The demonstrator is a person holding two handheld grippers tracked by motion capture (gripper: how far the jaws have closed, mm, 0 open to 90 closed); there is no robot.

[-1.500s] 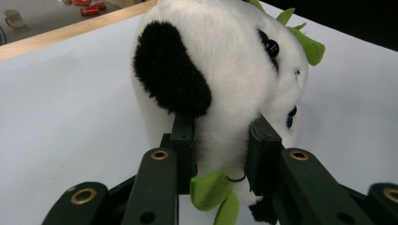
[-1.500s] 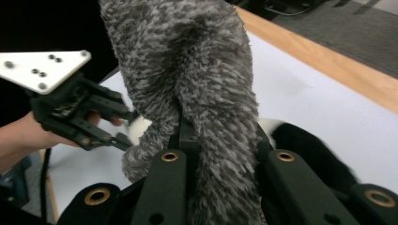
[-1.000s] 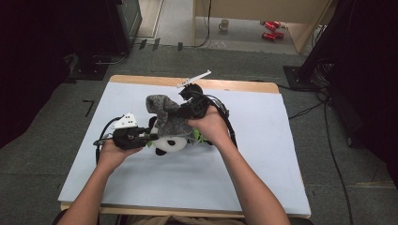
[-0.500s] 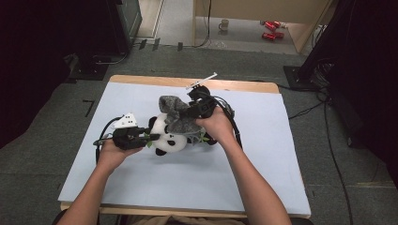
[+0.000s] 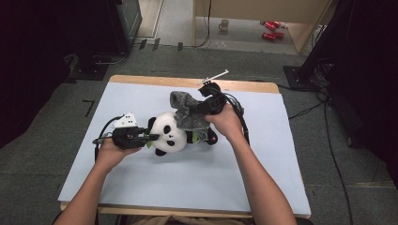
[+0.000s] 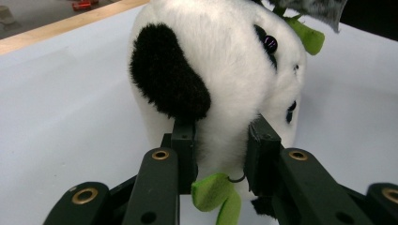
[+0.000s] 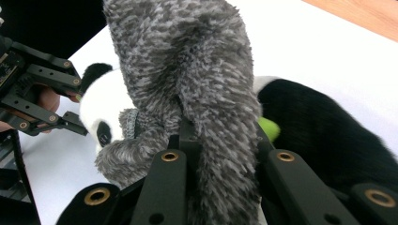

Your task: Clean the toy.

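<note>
Showing as soft, fluffy black-and-white plush panda toy (image 6: 220,89), with glossy black bead eyes and matt green felt leaves (image 6: 213,194) lying between the jaws of the matt black plastic left gripper (image 6: 218,157). Looking shaggy and rough, grey speckled fleece cloth (image 7: 197,84) bunching in the right gripper (image 7: 218,145). Lying beneath both, smooth matt pale-blue table cover (image 5: 197,178) edged with bare wood.

One camera hangs high on the person's side, facing forward and down over the whole tabletop (image 5: 141,187). Each other camera rides just behind its claw, looking along the jaws, very close; all three share the panda toy (image 5: 168,132) (image 6: 225,93) (image 7: 101,110).
</note>
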